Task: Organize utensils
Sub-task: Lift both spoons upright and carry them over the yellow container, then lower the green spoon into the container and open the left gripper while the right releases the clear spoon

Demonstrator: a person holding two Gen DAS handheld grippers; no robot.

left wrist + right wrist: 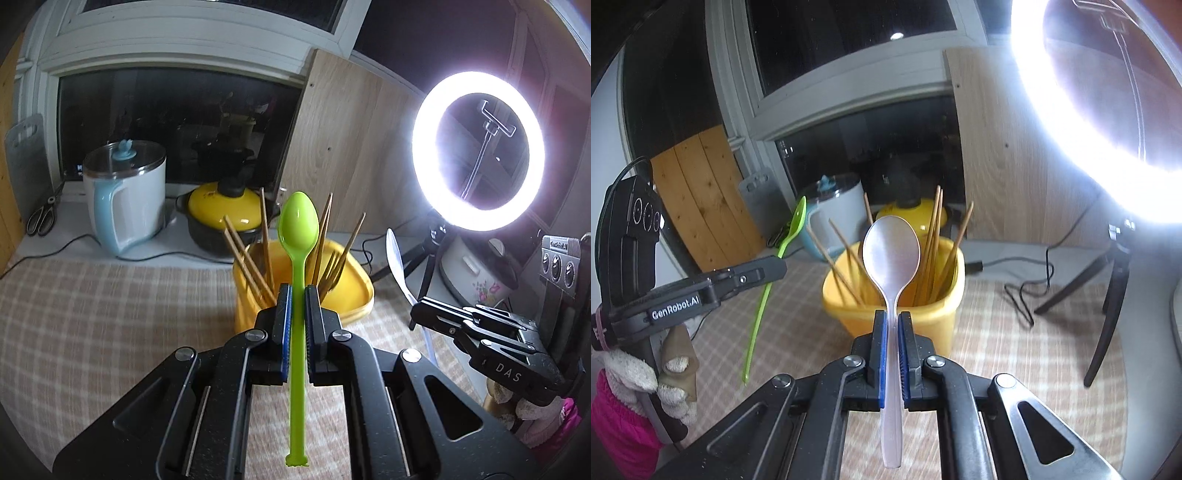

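My left gripper [297, 291] is shut on a green plastic spoon [298, 229], bowl pointing up, in front of a yellow utensil bin [354, 291]. The bin holds several wooden chopsticks [251, 266] and a fork. My right gripper [893, 317] is shut on a clear plastic spoon [891, 251], bowl up, in front of the same bin [923, 321]. In the right wrist view the left gripper [775, 267] with the green spoon [792, 229] is at the left. In the left wrist view the right gripper [415, 306] with the clear spoon [397, 258] is at the right.
A checked cloth [110, 325] covers the table. A white and blue kettle [123, 199], a yellow-lidded pot [221, 218] and scissors [42, 218] stand behind. A ring light [478, 151] on a tripod [1108, 295] stands at the right, with a cable [1023, 295].
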